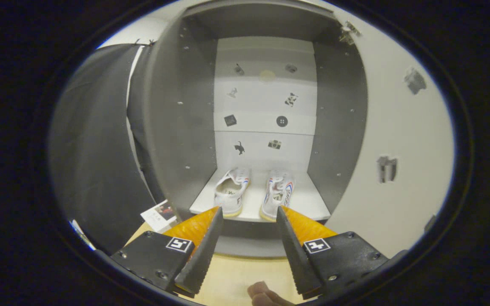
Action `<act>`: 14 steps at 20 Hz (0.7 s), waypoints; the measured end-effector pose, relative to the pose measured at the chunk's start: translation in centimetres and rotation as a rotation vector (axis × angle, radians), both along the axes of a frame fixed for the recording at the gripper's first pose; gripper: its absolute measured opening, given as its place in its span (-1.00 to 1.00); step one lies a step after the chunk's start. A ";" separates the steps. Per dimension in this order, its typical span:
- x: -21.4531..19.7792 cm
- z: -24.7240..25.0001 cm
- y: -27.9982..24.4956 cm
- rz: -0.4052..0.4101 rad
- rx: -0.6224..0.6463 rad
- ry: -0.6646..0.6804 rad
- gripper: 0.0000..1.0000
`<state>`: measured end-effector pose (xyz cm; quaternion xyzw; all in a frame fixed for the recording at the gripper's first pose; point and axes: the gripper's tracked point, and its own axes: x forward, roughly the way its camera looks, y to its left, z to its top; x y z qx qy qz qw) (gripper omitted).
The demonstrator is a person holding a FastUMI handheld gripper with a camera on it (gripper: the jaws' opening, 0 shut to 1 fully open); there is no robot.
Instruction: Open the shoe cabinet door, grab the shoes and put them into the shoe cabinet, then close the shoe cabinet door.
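Two shoes (251,193) sit side by side on the low shelf (313,204) inside the shoe cabinet (177,127), heels toward us, long axes running straight back. We hold the gripper (248,214) just short of the shelf's front edge, fingers apart and empty, one tip near each heel. We judge closing comes next: the open door (398,148) stands to the right, well aside of the fingers. Open floor (236,276) lies below; a hand (266,295) shows beneath the gripper.
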<state>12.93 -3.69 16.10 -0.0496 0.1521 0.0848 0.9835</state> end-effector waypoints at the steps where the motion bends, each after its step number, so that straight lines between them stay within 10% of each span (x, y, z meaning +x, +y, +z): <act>1: -2.4 0.5 0.0 0.005 0.002 -0.015 0.63; 6: -14.0 2.0 -2.2 0.017 0.017 -0.046 0.96; 14: -27.3 7.0 -9.6 0.015 0.067 -0.136 0.97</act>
